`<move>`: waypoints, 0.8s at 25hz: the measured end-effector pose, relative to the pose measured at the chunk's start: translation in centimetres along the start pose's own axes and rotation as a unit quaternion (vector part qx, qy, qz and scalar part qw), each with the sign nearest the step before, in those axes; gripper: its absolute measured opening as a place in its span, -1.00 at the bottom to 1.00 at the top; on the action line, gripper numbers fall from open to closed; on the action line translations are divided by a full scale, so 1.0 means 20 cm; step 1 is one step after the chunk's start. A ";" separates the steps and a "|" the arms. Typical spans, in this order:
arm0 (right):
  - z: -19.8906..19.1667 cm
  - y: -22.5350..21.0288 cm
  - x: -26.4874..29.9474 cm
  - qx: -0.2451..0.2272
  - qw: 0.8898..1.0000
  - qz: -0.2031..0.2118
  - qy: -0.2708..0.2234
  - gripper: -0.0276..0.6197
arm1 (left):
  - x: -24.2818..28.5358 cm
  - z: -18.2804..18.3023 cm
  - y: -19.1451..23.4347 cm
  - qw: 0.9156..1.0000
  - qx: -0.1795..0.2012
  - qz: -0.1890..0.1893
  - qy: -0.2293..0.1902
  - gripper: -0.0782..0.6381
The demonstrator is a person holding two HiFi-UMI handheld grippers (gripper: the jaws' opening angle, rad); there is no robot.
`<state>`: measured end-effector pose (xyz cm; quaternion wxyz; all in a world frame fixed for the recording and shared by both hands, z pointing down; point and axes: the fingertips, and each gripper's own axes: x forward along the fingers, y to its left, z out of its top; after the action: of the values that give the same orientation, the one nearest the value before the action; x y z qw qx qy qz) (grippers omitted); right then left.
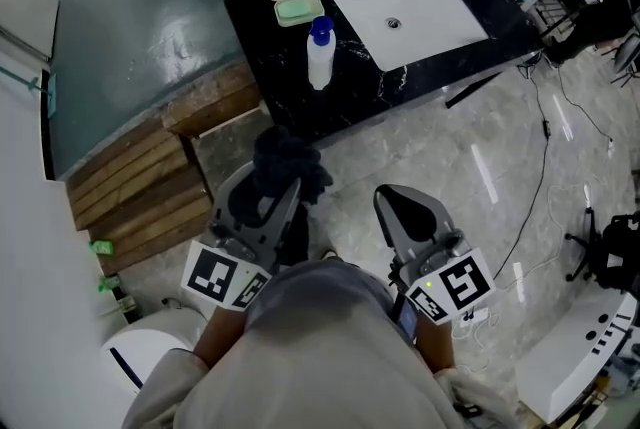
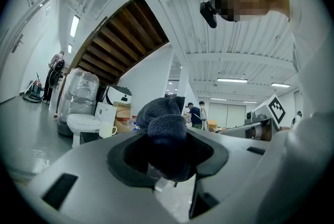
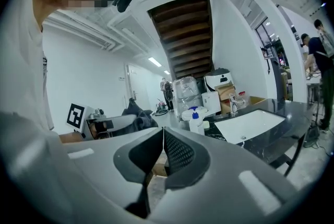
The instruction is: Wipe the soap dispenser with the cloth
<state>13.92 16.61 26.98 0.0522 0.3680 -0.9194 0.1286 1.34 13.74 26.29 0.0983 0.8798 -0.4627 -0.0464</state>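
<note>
Dark cloth [image 1: 285,162] sits bunched at lower centre of the head view, the left gripper [image 1: 262,205] clamped on it. Right gripper [image 1: 402,209] is just beside. Soap dispenser [image 1: 320,52] stands upright on the black counter [image 1: 290,112], upper centre, well apart from both.

Left gripper view: cloth fills the gap between the jaws.

Right gripper view: jaws pressed together, nothing between them; dispenser beyond, beside the white sink [image 3: 245,126].

Judgement: cloth is in hand, wiping not begun; the approach and all wiping remain.
</note>
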 end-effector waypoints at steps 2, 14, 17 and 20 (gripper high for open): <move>0.02 -0.03 0.09 0.000 1.000 0.000 0.003 -0.91 | 0.05 0.01 0.07 1.000 -0.001 -0.003 0.002 -0.34; 0.17 -0.13 0.62 -0.001 1.000 -0.004 0.015 -0.91 | 0.29 0.11 0.52 1.000 -0.008 -0.026 0.012 -0.34; 0.21 -0.15 0.74 -0.009 1.000 -0.009 0.017 -0.90 | 0.34 0.14 0.63 0.999 -0.008 -0.034 0.007 -0.34; 0.27 -0.16 0.84 -0.019 1.000 -0.016 0.017 -0.87 | 0.38 0.18 0.72 0.999 -0.008 -0.045 -0.001 -0.34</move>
<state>4.03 1.82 25.66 0.0768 0.3791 -0.9147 0.1168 -6.51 -0.93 25.95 0.1023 0.8989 -0.4225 -0.0551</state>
